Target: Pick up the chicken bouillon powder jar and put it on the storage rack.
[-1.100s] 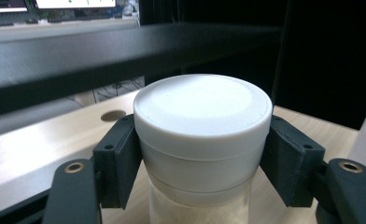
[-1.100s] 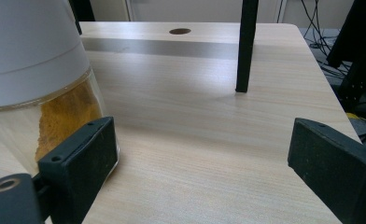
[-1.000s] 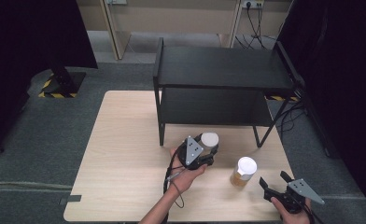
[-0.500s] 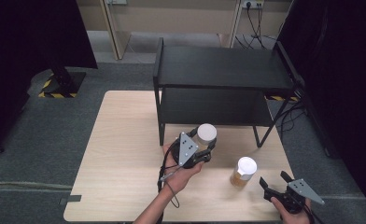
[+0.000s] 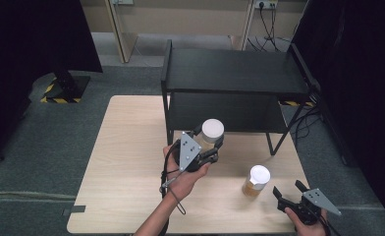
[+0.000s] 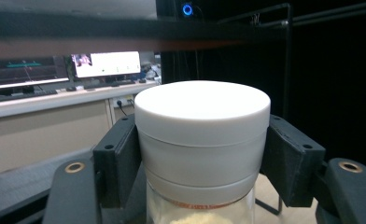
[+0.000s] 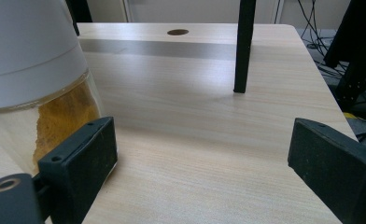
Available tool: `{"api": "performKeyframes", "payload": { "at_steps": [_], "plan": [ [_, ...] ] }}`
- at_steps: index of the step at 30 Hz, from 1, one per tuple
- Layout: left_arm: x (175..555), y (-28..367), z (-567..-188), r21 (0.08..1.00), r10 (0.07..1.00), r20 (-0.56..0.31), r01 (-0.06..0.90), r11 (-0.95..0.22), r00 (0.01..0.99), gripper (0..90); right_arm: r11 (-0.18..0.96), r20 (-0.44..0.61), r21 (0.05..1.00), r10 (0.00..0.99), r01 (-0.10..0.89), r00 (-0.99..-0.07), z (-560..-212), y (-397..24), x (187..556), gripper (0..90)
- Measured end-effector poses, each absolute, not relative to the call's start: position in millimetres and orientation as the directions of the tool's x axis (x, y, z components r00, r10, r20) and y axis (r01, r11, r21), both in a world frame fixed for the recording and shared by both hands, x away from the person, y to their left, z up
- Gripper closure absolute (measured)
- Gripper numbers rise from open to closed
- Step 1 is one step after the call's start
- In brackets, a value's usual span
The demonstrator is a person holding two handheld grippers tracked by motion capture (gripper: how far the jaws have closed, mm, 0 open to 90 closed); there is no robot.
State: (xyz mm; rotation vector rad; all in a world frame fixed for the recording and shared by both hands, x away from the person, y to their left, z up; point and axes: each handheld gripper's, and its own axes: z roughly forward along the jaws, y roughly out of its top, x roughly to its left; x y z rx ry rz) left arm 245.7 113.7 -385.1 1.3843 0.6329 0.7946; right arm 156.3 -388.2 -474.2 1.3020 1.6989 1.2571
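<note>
Gripping, left gripper (image 5: 211, 143): its 2 black jaws are clamping a white-lidded jar (image 5: 212, 132) by the lid and neck, holding it upright above the wooden table (image 5: 126, 147), just in front of the black shelf unit (image 5: 232, 78).
Left gripper view: the held jar's white lid (image 6: 202, 109) is sitting between the 2 jaw pads, 1 pad touching each side; pale powder is showing through the clear glass under the lid.
Left hand (image 5: 185, 179): it is wrapping the gripper's body from below, with the grey three-cornered plate (image 5: 188, 150) facing up.
Right gripper (image 5: 291, 194): its jaws are standing wide apart and holding nothing, low near the table's front right corner.
Second jar (image 5: 256, 181): it is standing upright on the table, white lid on, amber-brown contents inside, just beside the right gripper and on its left.
Right gripper view: the second jar (image 7: 36, 88) is sitting against the outer side of the left jaw pad, not between the pads; bare table is lying between them, and 1 black shelf leg (image 7: 243, 46) is standing farther off.
</note>
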Motion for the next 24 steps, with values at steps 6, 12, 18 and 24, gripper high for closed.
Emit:
{"api": "performKeyframes", "payload": {
  "at_steps": [6,12,18,24],
  "plan": [
    [245.8,118.8,-373.7,0.989,0.815,0.055,-0.144,0.035,0.577,33.9,0.048,0.057,0.942,0.953,0.333,-0.297,-474.2,-388.3,156.4,8.4],
    [247.6,124.5,-361.5,0.985,0.823,0.061,-0.167,0.042,0.564,33.9,0.049,0.055,0.942,0.954,0.333,-0.296,-474.0,-387.8,156.2,8.4],
    [248.9,128.2,-348.8,0.982,0.831,0.062,-0.183,0.048,0.552,33.9,0.046,0.057,0.942,0.954,0.333,-0.295,-474.2,-388.0,156.3,8.4],
    [250.4,131.0,-336.5,0.979,0.84,0.066,-0.199,0.051,0.538,33.9,0.044,0.059,0.942,0.954,0.332,-0.293,-474.4,-387.8,156.1,8.4]
  ]
}}
